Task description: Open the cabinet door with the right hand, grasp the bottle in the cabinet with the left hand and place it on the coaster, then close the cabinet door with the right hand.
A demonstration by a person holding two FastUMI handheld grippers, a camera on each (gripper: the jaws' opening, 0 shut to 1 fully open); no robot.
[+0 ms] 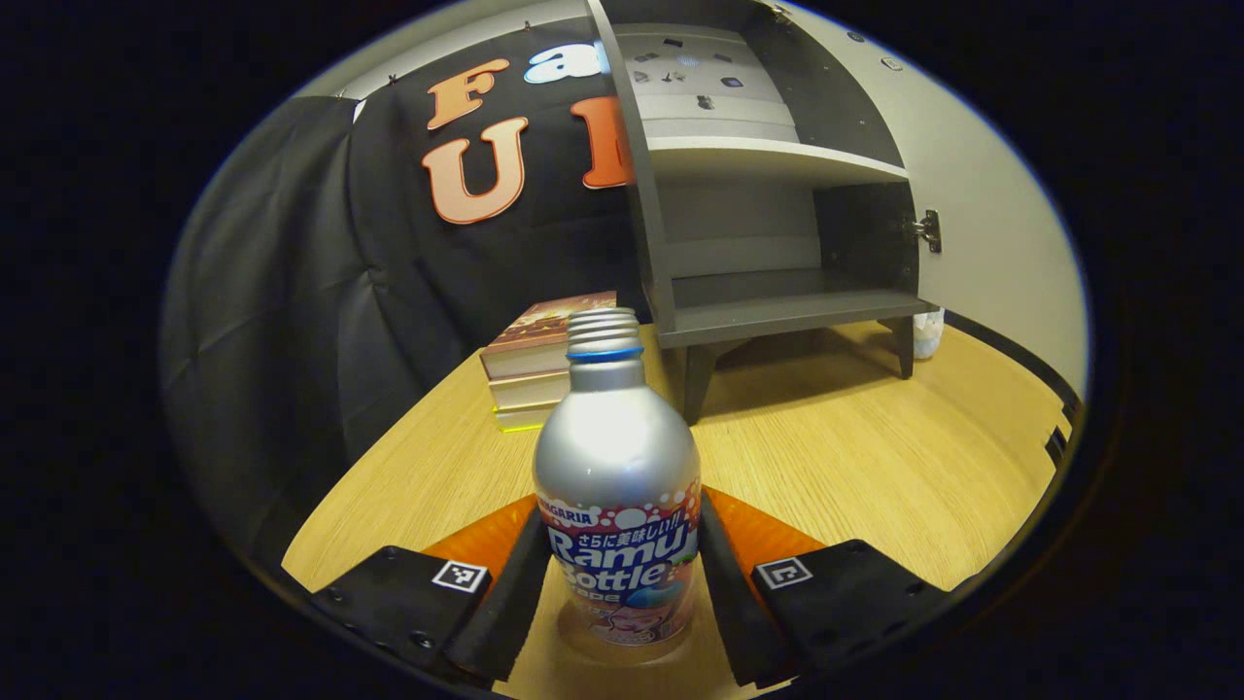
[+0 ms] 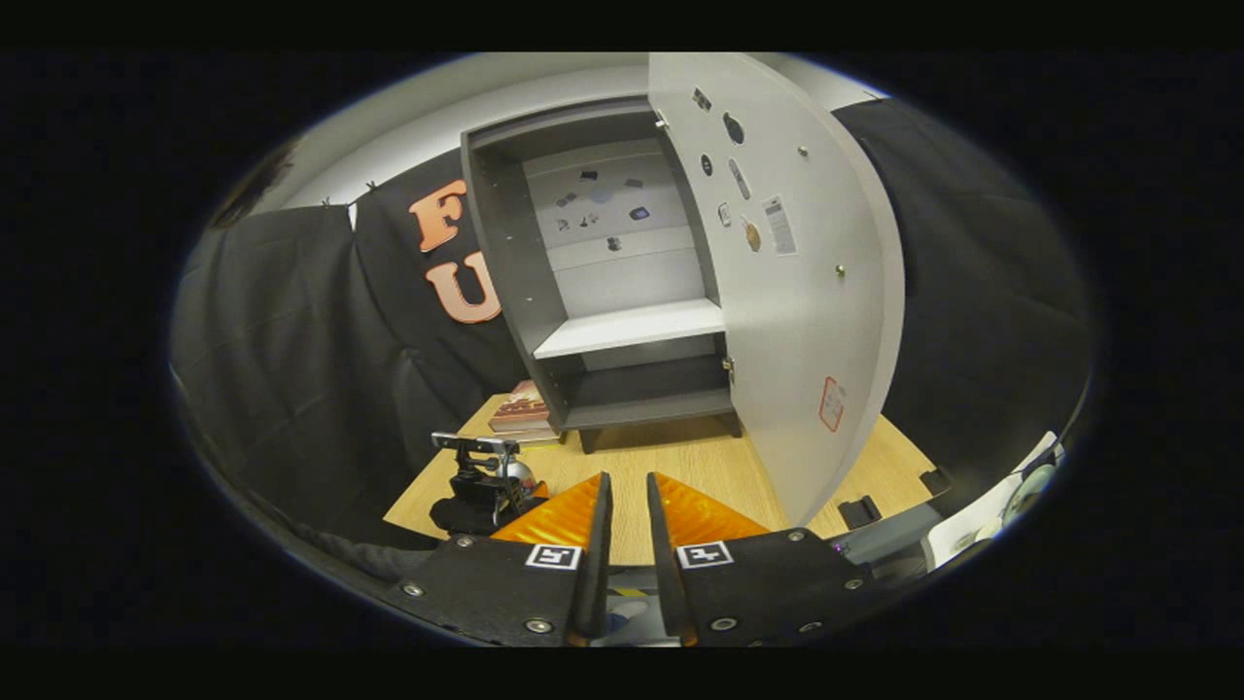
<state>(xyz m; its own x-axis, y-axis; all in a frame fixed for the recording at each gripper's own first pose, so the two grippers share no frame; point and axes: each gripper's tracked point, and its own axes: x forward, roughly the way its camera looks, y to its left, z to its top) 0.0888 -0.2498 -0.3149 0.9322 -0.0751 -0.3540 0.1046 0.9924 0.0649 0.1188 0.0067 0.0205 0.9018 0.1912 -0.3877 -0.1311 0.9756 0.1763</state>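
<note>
Here the left hand-held gripper has its two fingers set on either side of the bottle, each touching the lower, labelled part of its body, so it pinches the bottle. The bottle stands upright on the wooden table, near the front edge, with no cap on its threaded neck and a blue ring just below the threads. No coaster can be made out under it; its base is hidden between the fingers.

Farther back on the table stands the cabinet, its door swung wide to the right on its hinge. Both compartments lie bare, a pale shelf dividing upper from lower. To the left of the cabinet, just beside its leg, a stack of books rests flat on the table.

In the right gripper view, the right hand-held gripper hangs in the air near the front of the table, its fingers close together with a narrow gap between them and nothing in it. Ahead of it the cabinet shows open, the door standing out toward the near right, small stickers on its inner face. At the lower left of that view the left hand-held gripper is seen from behind, with the bottle's rounded shoulder showing just beyond it.
</note>
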